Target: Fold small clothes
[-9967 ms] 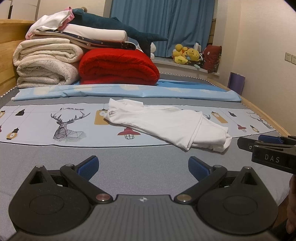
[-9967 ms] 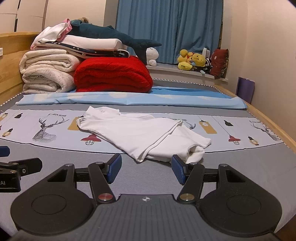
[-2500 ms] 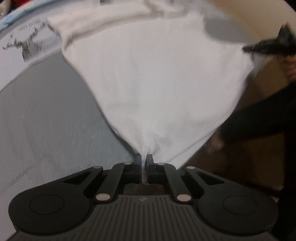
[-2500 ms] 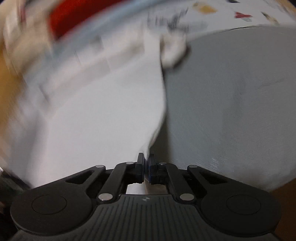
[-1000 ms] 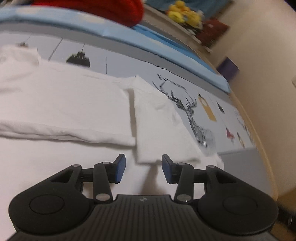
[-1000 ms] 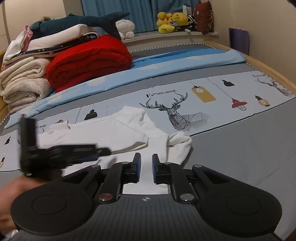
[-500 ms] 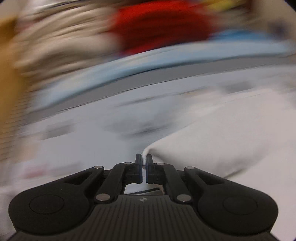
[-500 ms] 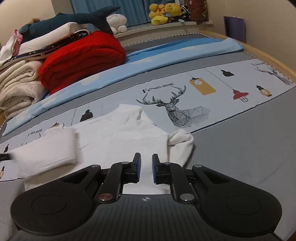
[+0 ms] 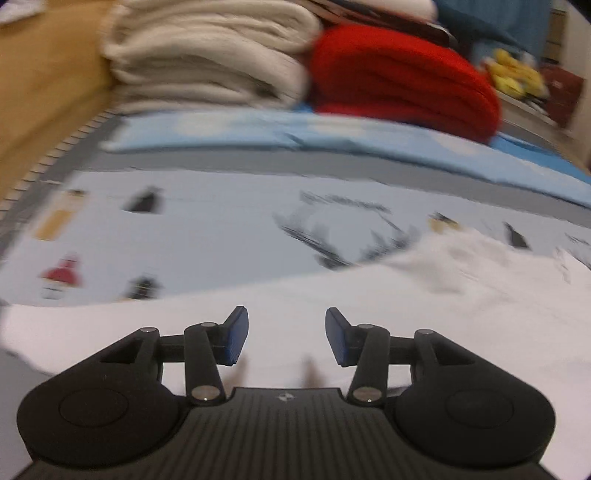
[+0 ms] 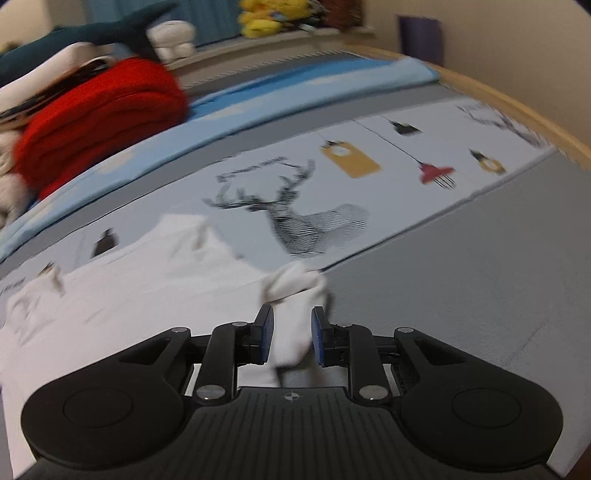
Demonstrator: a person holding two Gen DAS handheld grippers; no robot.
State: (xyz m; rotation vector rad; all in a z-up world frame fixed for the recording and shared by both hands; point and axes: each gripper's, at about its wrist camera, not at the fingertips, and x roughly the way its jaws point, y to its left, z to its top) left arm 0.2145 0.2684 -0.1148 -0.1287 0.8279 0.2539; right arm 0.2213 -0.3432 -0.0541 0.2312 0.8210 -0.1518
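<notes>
White cotton, the small shirt (image 9: pixel 332 317) lay spread flat on the bed (image 10: pixel 480 266), over the printed deer sheet (image 10: pixel 303 221) and the grey cover, with the red blanket (image 9: pixel 399 74) and cream blankets (image 9: pixel 207 55) stacked behind. My left gripper (image 9: pixel 284 336) hung just above the cloth, its jaws having just sprung apart with nothing pinched between them. My right gripper (image 10: pixel 291 339) had just been widening too, its blue pads straddling the bunched sleeve (image 10: pixel 293 295) at the shirt's right edge without pressing on it.

place: bedroom | signs: bed sheet (image 10: pixel 461 258), folded blankets (image 9: pixel 207 55), plush toys (image 10: pixel 273 14)
</notes>
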